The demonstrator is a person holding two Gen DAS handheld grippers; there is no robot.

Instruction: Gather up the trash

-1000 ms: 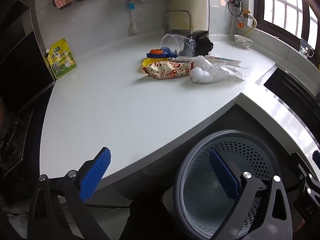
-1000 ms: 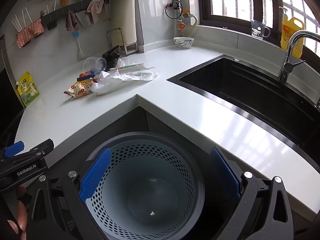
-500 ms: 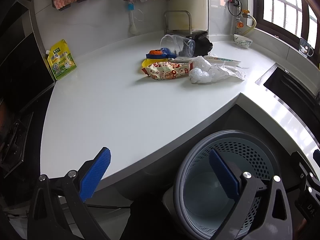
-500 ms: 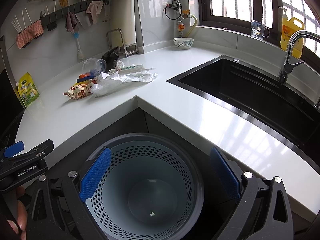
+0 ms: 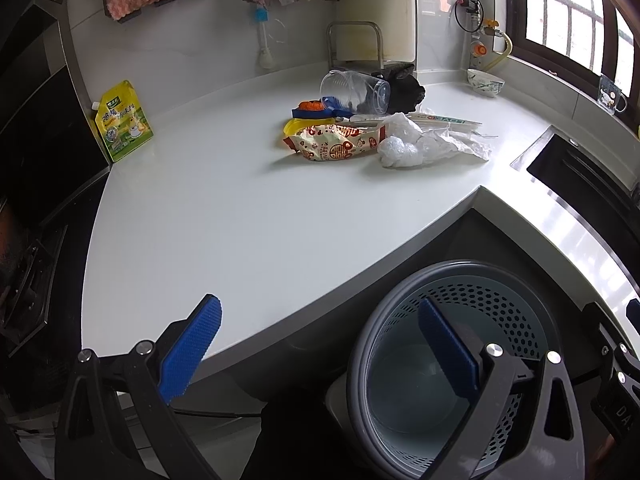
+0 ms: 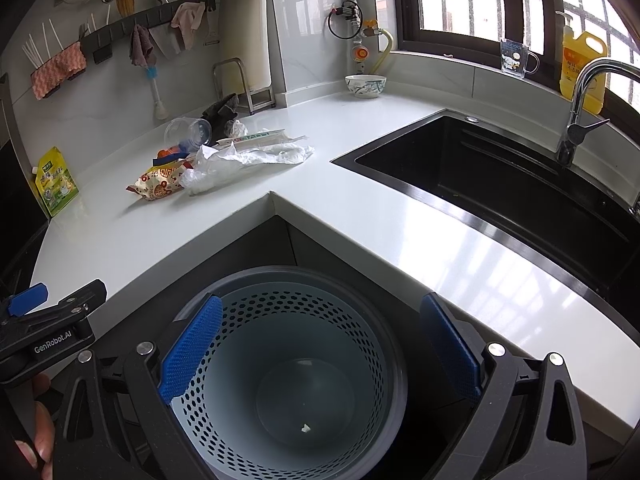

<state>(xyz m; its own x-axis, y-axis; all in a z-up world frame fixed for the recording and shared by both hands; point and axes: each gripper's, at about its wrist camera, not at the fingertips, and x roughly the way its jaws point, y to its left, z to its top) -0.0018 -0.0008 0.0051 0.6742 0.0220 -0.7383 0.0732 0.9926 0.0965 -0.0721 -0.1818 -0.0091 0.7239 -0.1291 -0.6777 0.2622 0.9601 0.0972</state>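
Standing wide and empty, both tongs, left (image 5: 320, 354) and right (image 6: 320, 354), hover above one perforated bin (image 6: 280, 280); one snack packet (image 5: 336, 145) lies near the bench's (image 5: 220, 208) back edge.

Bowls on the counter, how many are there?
1. The bowl sits on the white counter at the back corner, under the window. Another could be hidden behind the trash pile.
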